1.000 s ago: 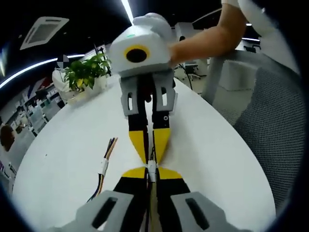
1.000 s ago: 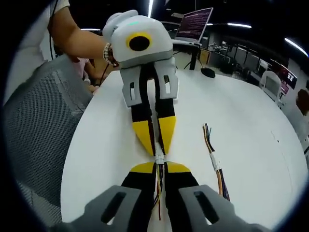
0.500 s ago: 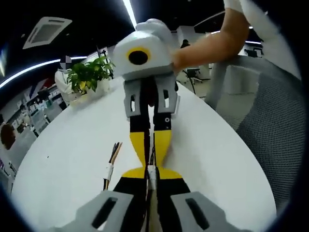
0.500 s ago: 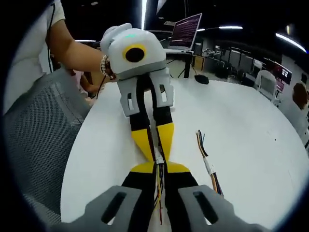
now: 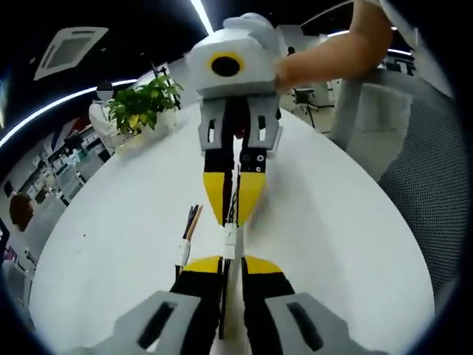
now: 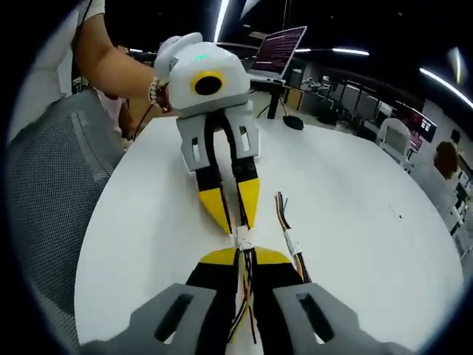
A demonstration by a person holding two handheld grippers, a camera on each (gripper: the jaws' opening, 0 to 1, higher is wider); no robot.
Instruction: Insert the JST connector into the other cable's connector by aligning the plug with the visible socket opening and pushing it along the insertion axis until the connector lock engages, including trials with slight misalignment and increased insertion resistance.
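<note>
Two grippers, tip to tip, above a round white table [image 5: 355,244].

In the left gripper view: left gripper [image 5: 230,262] at the bottom, yellow tips pressed together on a small white connector [image 5: 230,240]. Right gripper [image 5: 235,214] coming down from the top, yellow tips close together on a thin cable [image 5: 236,194] that leads to the connector. A person's hand [image 5: 255,29] behind it. Connector right between the two pairs of tips. Too small to tell if the two halves are joined all the way. A spare cable [image 5: 188,235] flat on the table just to the left, with coloured wires and a white plug. A green plant [image 5: 140,103] far back on the table. A grey mesh chair [image 5: 436,177] at the right.

In the right gripper view: right gripper [image 6: 245,257] at the bottom, tips squeezed on coloured wires [image 6: 246,296] and the white connector [image 6: 242,241]. Left gripper [image 6: 233,211] from the top, tips nearly together at the connector. Spare cable [image 6: 290,238] just to the right. An open laptop [image 6: 277,52] far back.
</note>
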